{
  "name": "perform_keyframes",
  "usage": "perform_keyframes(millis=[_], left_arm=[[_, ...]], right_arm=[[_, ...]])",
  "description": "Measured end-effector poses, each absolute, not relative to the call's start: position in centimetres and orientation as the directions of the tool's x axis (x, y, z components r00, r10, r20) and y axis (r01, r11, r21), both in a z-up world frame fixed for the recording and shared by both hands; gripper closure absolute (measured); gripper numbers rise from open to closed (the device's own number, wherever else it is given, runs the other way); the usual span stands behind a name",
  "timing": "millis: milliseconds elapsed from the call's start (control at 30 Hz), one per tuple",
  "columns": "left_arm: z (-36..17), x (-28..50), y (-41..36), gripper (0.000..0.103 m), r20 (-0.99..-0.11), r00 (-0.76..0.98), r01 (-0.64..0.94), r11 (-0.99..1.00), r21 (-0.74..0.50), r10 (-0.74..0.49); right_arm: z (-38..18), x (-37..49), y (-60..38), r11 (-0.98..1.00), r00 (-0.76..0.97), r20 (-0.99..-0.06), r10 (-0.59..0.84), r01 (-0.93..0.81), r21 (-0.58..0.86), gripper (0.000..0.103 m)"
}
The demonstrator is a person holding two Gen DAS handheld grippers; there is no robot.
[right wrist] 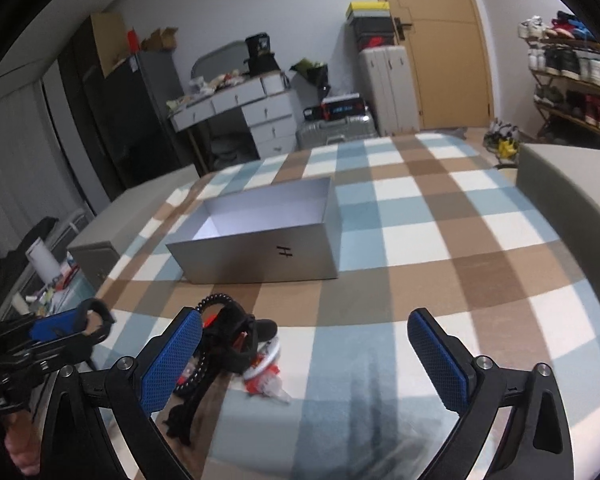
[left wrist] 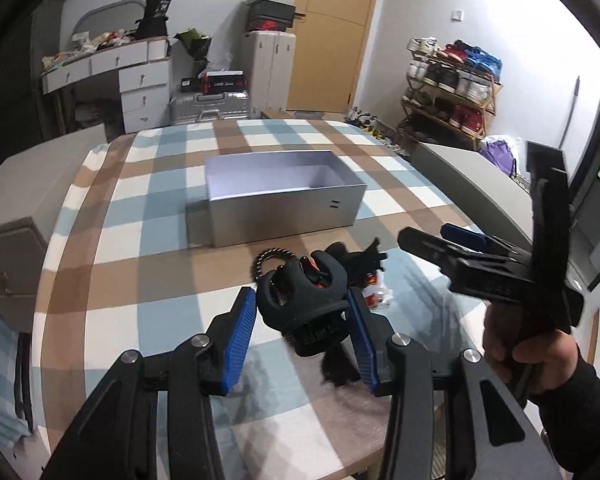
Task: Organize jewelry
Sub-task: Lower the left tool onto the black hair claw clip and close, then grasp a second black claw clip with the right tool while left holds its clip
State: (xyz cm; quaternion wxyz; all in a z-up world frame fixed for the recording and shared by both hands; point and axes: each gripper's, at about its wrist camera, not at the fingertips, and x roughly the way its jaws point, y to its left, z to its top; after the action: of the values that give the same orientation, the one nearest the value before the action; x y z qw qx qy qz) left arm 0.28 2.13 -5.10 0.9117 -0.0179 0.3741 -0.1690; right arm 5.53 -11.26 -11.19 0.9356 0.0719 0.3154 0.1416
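A black claw hair clip [left wrist: 300,300] sits between the blue pads of my left gripper [left wrist: 302,320], which is shut on it just above the table. The same left gripper [right wrist: 80,324] shows at the left edge of the right wrist view, with the clip [right wrist: 98,318] at its tip. Behind it lies a small pile: a black beaded bracelet [left wrist: 268,260] [right wrist: 216,300], dark pieces [left wrist: 356,260] and a red and white packet [right wrist: 264,364]. My right gripper [right wrist: 306,360] stands wide open beside the pile, holding nothing. An open silver box [left wrist: 280,208] [right wrist: 260,256] stands empty further back.
A checked brown, blue and white cloth [right wrist: 420,240] covers the table. A black tassel [right wrist: 180,420] lies near the right gripper's left finger. Grey cabinets [right wrist: 560,184] flank the table. A person's hand [left wrist: 532,360] holds the right gripper's handle.
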Motion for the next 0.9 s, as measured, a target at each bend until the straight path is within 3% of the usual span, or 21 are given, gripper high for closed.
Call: perform_keyframes(millis=[133,400,767,900], left_arm=[[-5.6,0.3,3.1,0.063,-0.682,0.658,0.281,0.944,-0.173,-0.32],[-5.9,0.4,4.0,0.063,-0.684,0.648,0.278,0.94,-0.197,-0.335],[-6.5,0.2,4.4,0.063,-0.686,0.634,0.287,0.932,-0.219,-0.357],[-6.6,0.0,4.6,0.063,-0.684,0.634,0.287,0.931,-0.227,-0.362]], right_arm=[[-11.3,6.3,-11.4,0.955,0.78,-0.556,0.286,-0.183,0.233,0.002],[-12.7,7.2,-9.7,0.957,0.717,-0.635,0.289,-0.225,0.182,0.006],[-13.5,4.7,-7.4,0.947,0.705,-0.655,0.271,-0.316,0.051,0.007],[-12.9,4.3,-7.1,0.946,0.738,-0.622,0.263,-0.323,0.017,0.008]])
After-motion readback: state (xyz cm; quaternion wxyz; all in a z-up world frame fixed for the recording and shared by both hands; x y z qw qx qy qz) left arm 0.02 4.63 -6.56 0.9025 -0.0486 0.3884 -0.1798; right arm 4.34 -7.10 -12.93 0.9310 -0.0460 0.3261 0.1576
